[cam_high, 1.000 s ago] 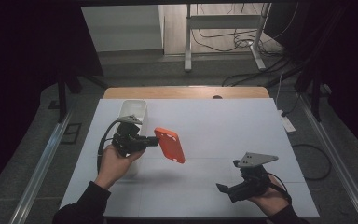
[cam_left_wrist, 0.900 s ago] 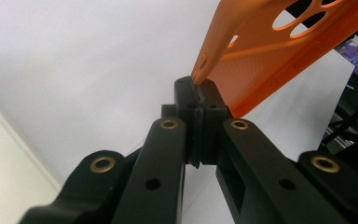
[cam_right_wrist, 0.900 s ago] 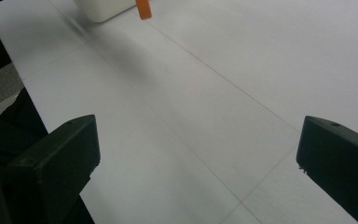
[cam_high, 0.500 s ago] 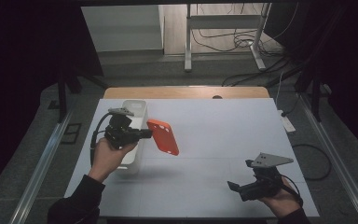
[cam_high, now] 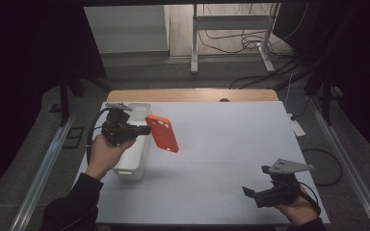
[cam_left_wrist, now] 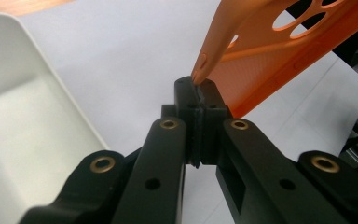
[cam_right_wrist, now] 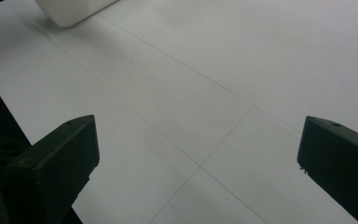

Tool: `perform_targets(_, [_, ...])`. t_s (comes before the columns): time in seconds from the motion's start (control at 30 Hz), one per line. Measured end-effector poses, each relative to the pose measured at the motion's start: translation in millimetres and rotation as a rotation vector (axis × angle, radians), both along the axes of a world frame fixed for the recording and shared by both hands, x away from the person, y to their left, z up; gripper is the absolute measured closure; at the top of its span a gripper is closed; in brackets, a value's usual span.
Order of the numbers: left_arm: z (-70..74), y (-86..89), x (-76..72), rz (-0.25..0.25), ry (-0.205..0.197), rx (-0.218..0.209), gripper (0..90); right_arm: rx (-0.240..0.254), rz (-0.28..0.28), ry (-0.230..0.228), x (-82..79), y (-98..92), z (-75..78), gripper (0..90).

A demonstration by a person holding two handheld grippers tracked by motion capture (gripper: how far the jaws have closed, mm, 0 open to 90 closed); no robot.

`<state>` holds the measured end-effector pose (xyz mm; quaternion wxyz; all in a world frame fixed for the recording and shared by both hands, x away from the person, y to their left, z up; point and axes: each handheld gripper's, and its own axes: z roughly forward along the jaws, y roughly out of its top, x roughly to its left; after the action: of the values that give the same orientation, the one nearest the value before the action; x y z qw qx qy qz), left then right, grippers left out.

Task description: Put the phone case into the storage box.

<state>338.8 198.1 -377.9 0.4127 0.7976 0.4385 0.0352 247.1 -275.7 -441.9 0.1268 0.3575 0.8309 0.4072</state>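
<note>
Orange plastic phone case (cam_high: 162,133), one only, hangs above the white surface (cam_high: 231,144), pinched at its edge by the left tongs (cam_high: 142,130). Nearer, the right tongs (cam_high: 246,191) stand spread, holding nothing. One white plastic bin (cam_high: 134,168) sits below the left hand.

One phone case (cam_high: 162,133), one bin (cam_high: 134,159)

High view: fixed above the person's side, facing forward and down, far enough to take in the whole desk (cam_high: 212,144) and the floor beyond. Left gripper view: rides the left hand-held gripper (cam_left_wrist: 198,91), looking close along its jaws. Right gripper view: rides the right hand-held gripper (cam_right_wrist: 198,154), low over the desk, facing across it. All three share the white bin (cam_high: 134,149) and the desk surface.
</note>
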Motion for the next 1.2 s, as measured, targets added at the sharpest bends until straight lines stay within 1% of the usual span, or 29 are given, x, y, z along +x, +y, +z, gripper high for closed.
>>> perform_targets(0.17, [2.7,8.8,3.6,0.019,0.002,-0.002,89.4,0.000,-0.029,-0.004,-1.6,-8.8,0.2,0.0])
perform_targets(0.33, [7.0,16.2,7.9,0.042,0.005,0.009,89.4,0.002,-0.057,-0.001,-3.7,-17.8,0.3,0.0])
perform_targets(0.57, [12.8,23.1,12.6,0.060,0.005,0.026,89.4,0.006,-0.088,0.008,-7.7,-27.6,-0.7,0.0])
perform_targets(0.77, [15.6,29.4,14.8,0.078,0.006,0.033,89.4,0.005,-0.100,0.009,-9.8,-32.4,-0.3,0.0])
perform_targets(0.9, [17.2,35.9,17.2,0.098,0.008,0.052,89.4,0.004,-0.116,0.007,-10.9,-36.8,-0.2,0.0])
perform_targets(1.2, [21.4,50.2,24.4,0.143,0.019,0.081,89.4,-0.002,-0.133,0.005,-11.5,-42.1,0.0,0.0])
